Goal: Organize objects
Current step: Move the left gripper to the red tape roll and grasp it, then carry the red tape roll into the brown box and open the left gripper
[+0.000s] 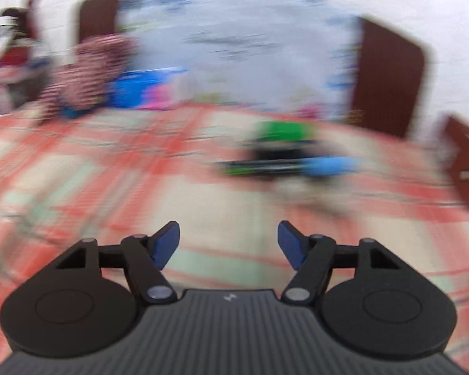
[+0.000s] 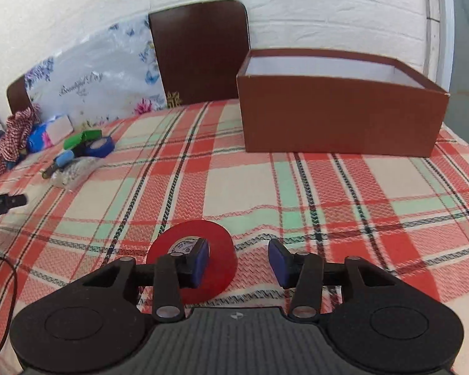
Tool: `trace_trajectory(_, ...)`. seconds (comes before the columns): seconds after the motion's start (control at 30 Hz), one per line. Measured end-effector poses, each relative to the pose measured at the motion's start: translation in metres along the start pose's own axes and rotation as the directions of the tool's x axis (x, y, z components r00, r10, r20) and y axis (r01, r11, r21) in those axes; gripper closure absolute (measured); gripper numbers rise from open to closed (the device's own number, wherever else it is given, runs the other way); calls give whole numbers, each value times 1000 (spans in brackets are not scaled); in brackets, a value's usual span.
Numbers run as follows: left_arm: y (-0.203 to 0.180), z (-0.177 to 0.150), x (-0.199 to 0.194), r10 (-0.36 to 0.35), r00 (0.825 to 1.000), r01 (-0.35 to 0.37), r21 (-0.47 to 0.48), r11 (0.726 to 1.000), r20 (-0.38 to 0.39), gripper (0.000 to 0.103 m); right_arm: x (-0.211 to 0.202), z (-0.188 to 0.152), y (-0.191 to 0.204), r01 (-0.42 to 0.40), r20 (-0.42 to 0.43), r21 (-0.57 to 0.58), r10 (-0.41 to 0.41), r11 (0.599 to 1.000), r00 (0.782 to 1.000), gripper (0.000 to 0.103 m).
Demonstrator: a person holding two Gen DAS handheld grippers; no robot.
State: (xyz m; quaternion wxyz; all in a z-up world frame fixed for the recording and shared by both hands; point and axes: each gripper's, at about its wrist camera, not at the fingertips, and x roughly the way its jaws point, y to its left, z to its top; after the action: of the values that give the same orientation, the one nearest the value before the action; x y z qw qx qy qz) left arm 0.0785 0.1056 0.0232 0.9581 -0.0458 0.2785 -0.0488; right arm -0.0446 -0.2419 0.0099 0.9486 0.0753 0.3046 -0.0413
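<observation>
A red tape roll (image 2: pixel 217 250) lies flat on the plaid cloth (image 2: pixel 234 187). My right gripper (image 2: pixel 239 262) is open over it, with the left finger above the roll's hole and the right finger past its rim. An open brown box (image 2: pixel 340 122) stands ahead at the right. A pile with a green object (image 2: pixel 81 137), a blue tape roll (image 2: pixel 100 147) and a blue-handled tool (image 2: pixel 62 159) lies far left. My left gripper (image 1: pixel 228 243) is open and empty above the cloth; its view is blurred, with the green object (image 1: pixel 284 129) ahead.
A brown board (image 2: pixel 200 53) and a floral plastic bag (image 2: pixel 87 84) lean on the white wall. A red-white cloth bundle (image 2: pixel 15 134) lies at the far left. The other gripper's black tip (image 2: pixel 6 203) enters at the left edge. A dark cable (image 2: pixel 9 281) loops at lower left.
</observation>
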Motion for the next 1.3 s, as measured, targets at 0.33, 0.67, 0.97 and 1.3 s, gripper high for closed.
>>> trace_trajectory(0.33, -179, 0, -10, -398, 864, 462, 172, 870, -307, 38, -10, -19, 14, -84, 13, -112, 86, 990, 996, 43)
trace_trajectory(0.67, -234, -24, 0, -307, 839, 439, 223, 870, -449, 42, 1, -21, 16, -78, -2, -172, 78, 982, 997, 39)
trace_trajectory(0.97, -239, -27, 21, -311, 843, 433, 211, 876, -438, 75, 29, -14, 26, -114, -12, -236, 115, 965, 993, 33)
trace_trajectory(1.3, -280, 26, -9, -344, 900, 424, 353, 834, -267, 75, 5, 23, 13, -32, 221, -211, 79, 977, 972, 33)
